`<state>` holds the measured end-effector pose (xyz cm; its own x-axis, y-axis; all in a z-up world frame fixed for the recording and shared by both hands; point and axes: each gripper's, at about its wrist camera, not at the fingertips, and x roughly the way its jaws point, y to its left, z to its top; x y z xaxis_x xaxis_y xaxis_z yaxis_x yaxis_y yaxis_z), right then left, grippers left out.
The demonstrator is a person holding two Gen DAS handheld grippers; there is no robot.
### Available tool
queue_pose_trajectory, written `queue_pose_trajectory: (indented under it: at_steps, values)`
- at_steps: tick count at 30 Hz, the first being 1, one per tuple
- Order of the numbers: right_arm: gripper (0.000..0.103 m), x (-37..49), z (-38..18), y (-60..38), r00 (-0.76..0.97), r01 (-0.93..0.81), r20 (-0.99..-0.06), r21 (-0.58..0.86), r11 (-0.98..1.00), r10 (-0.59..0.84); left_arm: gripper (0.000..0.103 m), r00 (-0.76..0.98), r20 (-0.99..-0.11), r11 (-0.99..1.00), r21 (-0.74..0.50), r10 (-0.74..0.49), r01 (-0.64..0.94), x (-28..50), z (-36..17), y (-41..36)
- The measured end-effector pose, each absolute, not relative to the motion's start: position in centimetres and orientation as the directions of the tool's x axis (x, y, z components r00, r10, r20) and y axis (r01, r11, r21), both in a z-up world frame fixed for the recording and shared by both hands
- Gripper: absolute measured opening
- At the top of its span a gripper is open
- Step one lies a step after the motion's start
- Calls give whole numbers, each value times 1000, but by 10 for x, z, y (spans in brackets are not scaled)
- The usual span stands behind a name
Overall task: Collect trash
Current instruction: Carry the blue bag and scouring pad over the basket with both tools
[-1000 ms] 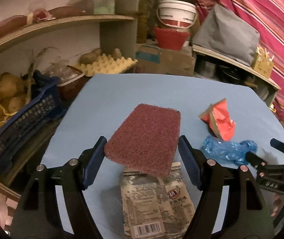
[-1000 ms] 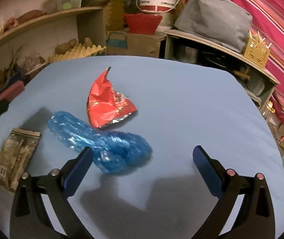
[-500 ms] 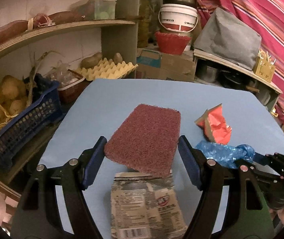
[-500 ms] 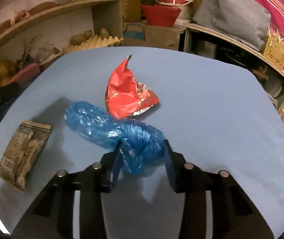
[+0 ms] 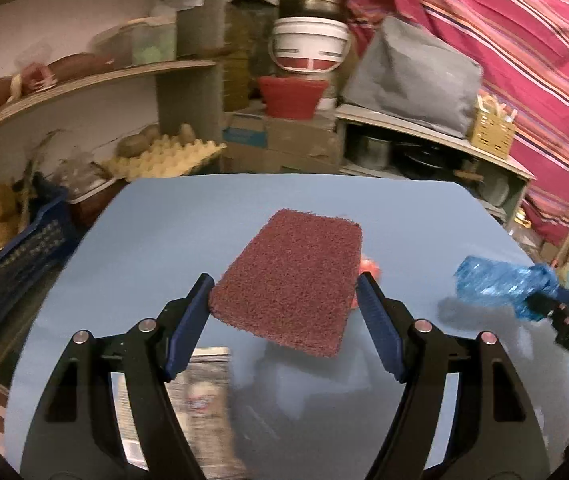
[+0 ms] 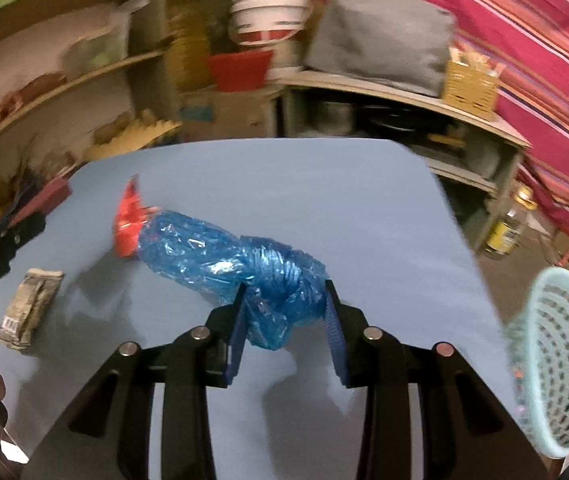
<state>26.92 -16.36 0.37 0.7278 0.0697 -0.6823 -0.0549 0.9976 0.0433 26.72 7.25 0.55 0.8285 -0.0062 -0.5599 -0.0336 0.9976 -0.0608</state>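
The right claw (image 6: 284, 316) was clenched on one knotted end of the crumpled blue plastic bag (image 6: 220, 254), most of which stuck out ahead of the fingers and seemed lifted off the blue desk (image 6: 324, 184). The left claw (image 5: 284, 308) gripped a maroon scouring pad (image 5: 294, 278) by its side edges, holding it level above the desk. A red wrapper (image 6: 128, 220) lay beyond the bag's far end, and a printed sachet (image 6: 30, 308) rested flat near the desk's left edge. A pale turquoise basket (image 6: 552, 364) sat just off the desk's right side, probably where the trash belonged. The likeliest trouble was the slick bag slipping out, since only a bunched end was pinched; its dangling length could also snag the basket rim or drag the red wrapper. The pad, caught only at its edges, might buckle and drop.
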Motion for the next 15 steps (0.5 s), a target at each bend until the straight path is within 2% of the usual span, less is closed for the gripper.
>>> queue_pose_trajectory:
  at_steps: [15]
  values:
    - [36, 228, 25, -340, 747, 222, -655, 83, 972, -114, 72, 834, -516, 979, -49, -195, 199, 272, 26, -90]
